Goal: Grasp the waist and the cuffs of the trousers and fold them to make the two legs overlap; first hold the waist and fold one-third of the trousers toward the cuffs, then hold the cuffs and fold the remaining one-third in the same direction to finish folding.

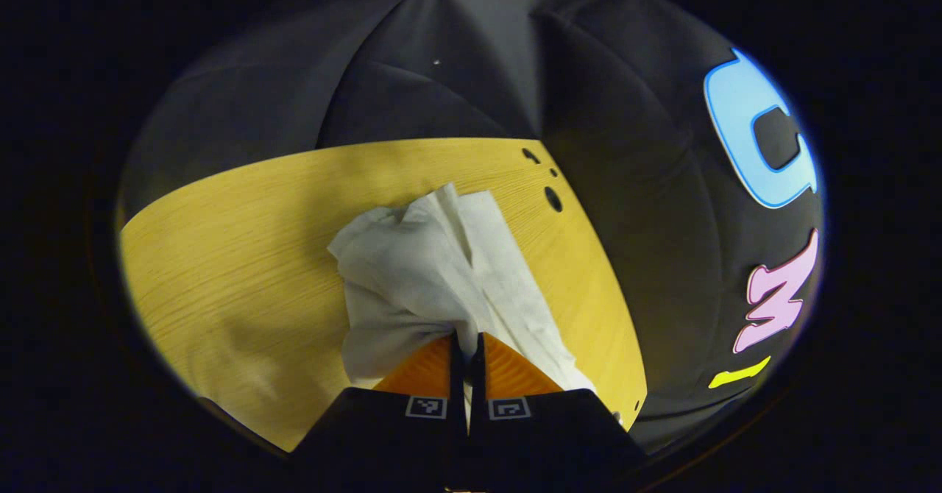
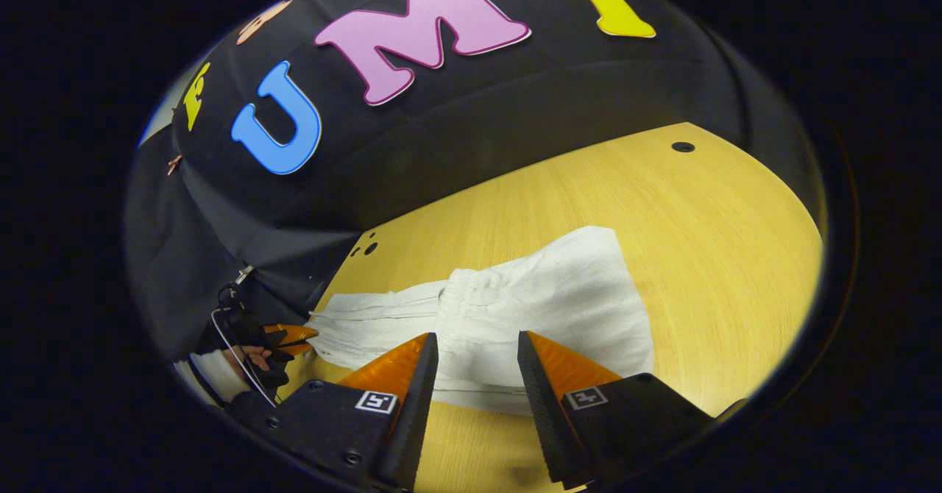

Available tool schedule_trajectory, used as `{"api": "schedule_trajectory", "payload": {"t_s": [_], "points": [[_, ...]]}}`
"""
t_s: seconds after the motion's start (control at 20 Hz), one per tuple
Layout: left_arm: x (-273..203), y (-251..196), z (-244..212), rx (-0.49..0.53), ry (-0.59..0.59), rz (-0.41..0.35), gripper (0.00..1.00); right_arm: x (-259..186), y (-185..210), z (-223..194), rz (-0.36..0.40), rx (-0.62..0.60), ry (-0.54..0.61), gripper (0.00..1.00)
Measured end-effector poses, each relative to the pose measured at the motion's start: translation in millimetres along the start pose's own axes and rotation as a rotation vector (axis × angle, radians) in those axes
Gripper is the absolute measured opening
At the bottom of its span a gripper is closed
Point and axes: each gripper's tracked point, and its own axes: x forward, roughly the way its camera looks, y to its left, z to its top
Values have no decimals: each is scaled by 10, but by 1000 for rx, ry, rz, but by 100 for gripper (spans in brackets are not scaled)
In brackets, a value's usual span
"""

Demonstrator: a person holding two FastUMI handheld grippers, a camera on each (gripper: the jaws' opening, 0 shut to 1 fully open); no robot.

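Soft white cotton trousers (image 2: 515,309) sag limply on the yellow wooden desk (image 2: 662,206); left gripper (image 1: 466,342) pinches their end, right gripper (image 2: 475,364) gapes above the gathered waist, the place to grip

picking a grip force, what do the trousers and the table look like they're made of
Trousers: thin white woven cloth, perhaps cotton or linen; matte, it creases and bunches softly where the left tool pinches it.
Table: wood or wood-look laminate, yellow with fine straight grain lines and a smooth, faintly glossy face; which one can't be told.
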Motion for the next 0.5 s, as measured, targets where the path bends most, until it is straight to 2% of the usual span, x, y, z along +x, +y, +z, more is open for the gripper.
{"api": "schedule_trajectory", "payload": {"t_s": [0.1,0.15,0.2,0.3,0.35,0.4,0.45,0.5], "points": [[10,-278,42,60,-37,-58,6,-104,-108,62,-19,12,-18,68],[-6,-431,44,97,-49,-88,6,-147,-145,89,-25,18,-25,57],[-36,-589,26,133,-60,-125,6,-190,-178,116,-31,25,-33,68],[-107,-918,-30,202,-79,-194,2,-260,-233,184,-38,38,-51,67],[-152,-1076,-75,236,-86,-224,6,-300,-258,225,-40,38,-60,68],[-175,-1212,-150,272,-91,-253,6,-339,-285,247,-43,39,-67,58],[-212,-1345,-225,309,-93,-278,6,-378,-322,274,-46,40,-71,67],[-222,-1482,-307,347,-93,-304,6,-422,-371,296,-52,42,-77,67]]}}
